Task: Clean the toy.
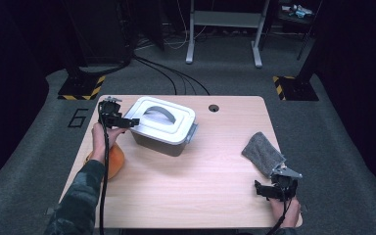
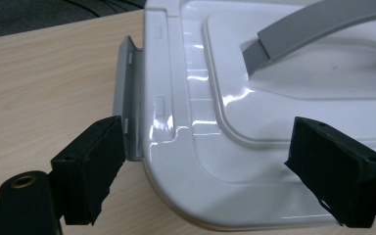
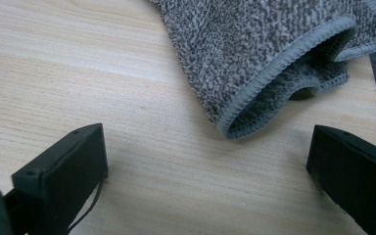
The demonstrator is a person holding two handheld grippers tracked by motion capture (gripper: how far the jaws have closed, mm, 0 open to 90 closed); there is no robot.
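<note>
A grey storage box with a white lid [image 1: 165, 119] and a grey carry handle [image 1: 157, 113] stands left of the table's centre. My left gripper [image 1: 129, 122] is open at the box's left end. In the left gripper view its jaws straddle the lid's corner [image 2: 196, 161], and the left fingertip [image 2: 95, 161] sits beside the grey side latch [image 2: 129, 93]. A folded grey cloth [image 1: 263, 152] lies at the right. My right gripper [image 1: 264, 190] rests open just short of it; the cloth's hemmed fold [image 3: 254, 54] lies ahead of the jaws, untouched.
An orange object [image 1: 116, 160] lies under the person's left forearm near the table's left edge. A round cable hole [image 1: 213, 107] is in the table [image 1: 215, 166] near its far edge. Bare wood spans the middle and front. Grey carpet surrounds the table.
</note>
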